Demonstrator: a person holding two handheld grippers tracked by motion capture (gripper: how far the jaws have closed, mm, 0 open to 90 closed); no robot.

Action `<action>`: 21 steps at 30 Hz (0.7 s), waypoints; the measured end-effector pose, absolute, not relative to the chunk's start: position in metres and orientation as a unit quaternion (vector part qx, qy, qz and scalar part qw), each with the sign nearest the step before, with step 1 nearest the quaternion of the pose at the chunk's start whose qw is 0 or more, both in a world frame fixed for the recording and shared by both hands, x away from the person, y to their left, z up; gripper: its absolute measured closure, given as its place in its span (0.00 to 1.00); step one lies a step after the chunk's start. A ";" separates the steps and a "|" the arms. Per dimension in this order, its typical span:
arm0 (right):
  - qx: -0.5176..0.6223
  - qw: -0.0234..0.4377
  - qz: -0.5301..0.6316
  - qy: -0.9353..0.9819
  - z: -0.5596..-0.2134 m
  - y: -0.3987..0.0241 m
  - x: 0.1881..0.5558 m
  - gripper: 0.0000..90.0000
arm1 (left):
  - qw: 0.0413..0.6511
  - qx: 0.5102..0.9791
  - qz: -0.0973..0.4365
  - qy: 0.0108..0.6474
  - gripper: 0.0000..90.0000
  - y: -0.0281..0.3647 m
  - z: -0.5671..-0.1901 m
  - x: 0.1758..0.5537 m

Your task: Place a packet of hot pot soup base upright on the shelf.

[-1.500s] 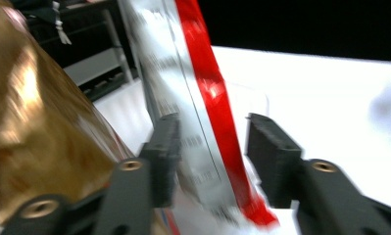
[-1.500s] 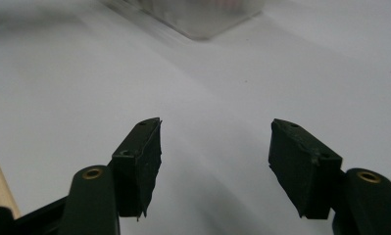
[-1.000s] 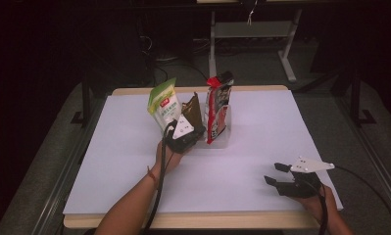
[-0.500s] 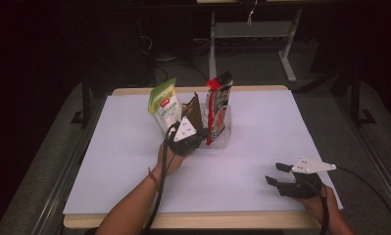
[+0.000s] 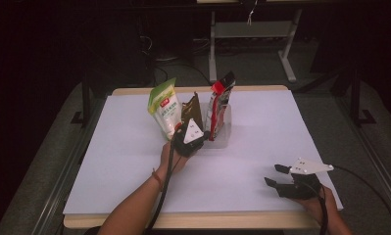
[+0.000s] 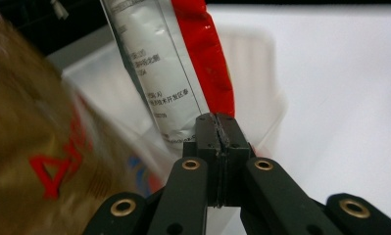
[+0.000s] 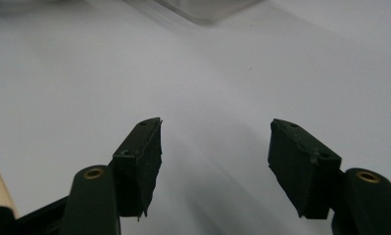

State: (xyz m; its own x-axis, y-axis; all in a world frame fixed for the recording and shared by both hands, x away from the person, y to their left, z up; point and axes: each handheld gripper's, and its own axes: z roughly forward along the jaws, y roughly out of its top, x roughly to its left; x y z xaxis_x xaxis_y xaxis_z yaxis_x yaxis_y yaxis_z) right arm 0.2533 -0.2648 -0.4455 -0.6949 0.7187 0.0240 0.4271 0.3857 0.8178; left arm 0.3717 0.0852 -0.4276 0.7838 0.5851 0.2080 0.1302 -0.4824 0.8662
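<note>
Three pouches stand in a clear plastic bin (image 5: pixel 224 138) at the middle of the white table: a green-and-white pouch (image 5: pixel 163 104), a gold-brown pouch (image 5: pixel 191 108) and a red pouch (image 5: pixel 219 102). My left gripper (image 5: pixel 189 131) is at the bin's front, just below the gold-brown pouch. In the left gripper view its jaws (image 6: pixel 217 131) meet with nothing between them, having just closed a little. The red pouch's white back (image 6: pixel 156 68) is right behind the tips and the gold-brown pouch (image 6: pixel 36 147) is blurred at the left. My right gripper (image 5: pixel 277 175) rests open near the table's front right, its jaws (image 7: pixel 215 147) apart over bare tabletop.
The white tabletop (image 5: pixel 261 122) has a wooden front edge (image 5: pixel 222 221). A cable trails from each gripper toward the person. Behind the table the dark floor holds a white metal stand (image 5: pixel 252 34) and cables.
My left gripper has edged slightly to the right at the bin's front. The right gripper and the pouches stay where they were.
</note>
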 end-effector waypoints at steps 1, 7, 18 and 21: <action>0.352 0.171 0.428 0.815 -0.446 -0.265 0.253 0.40 | 0.471 0.823 0.230 0.218 0.99 0.086 -0.429 0.373; 0.351 0.175 0.430 0.813 -0.444 -0.267 0.252 0.41 | 0.470 0.825 0.231 0.213 0.95 0.085 -0.428 0.372; 0.346 0.180 0.429 0.815 -0.443 -0.266 0.252 0.40 | 0.492 0.815 0.217 0.216 0.91 0.092 -0.423 0.371; 0.345 0.186 0.423 0.817 -0.442 -0.266 0.251 0.40 | 0.497 0.815 0.207 0.215 0.91 0.094 -0.422 0.371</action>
